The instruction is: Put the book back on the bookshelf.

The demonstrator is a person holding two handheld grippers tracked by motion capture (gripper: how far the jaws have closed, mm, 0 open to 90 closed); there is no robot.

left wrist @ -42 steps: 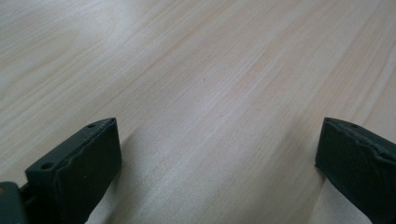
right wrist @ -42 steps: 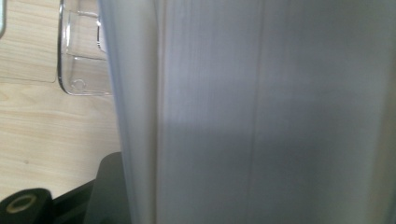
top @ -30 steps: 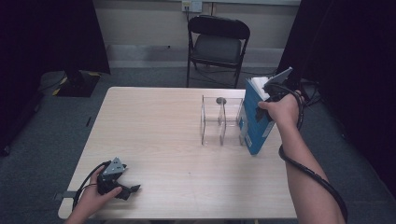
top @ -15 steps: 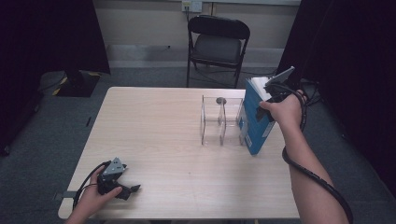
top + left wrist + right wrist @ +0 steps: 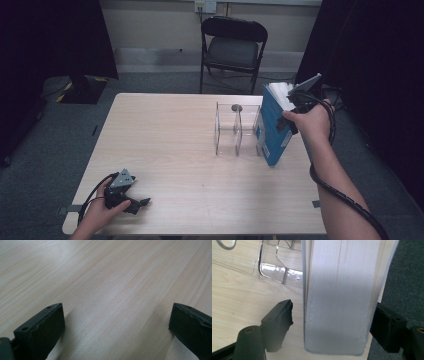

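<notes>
A thick blue book [image 5: 270, 132] stands on end at the table's right edge, close beside a clear plastic rack [image 5: 237, 130]. My right gripper [image 5: 293, 111] straddles its upper part from the right. In the right gripper view the book's pale page block [image 5: 337, 290] stands between the jaws of the right gripper [image 5: 333, 310]: one jaw meets its side, while a strip of table shows between the other and the cover. At the front left of the table rests my left gripper [image 5: 141, 205], open; bare wood lies between the jaws of the left gripper [image 5: 117, 307].
The light wooden table [image 5: 175, 140] is bare from the middle to the left. A small dark round thing [image 5: 236, 107] sits at the rack's far end. The rack's base [image 5: 279, 272] lies just left of the book. A black folding chair [image 5: 232, 45] stands behind the table.
</notes>
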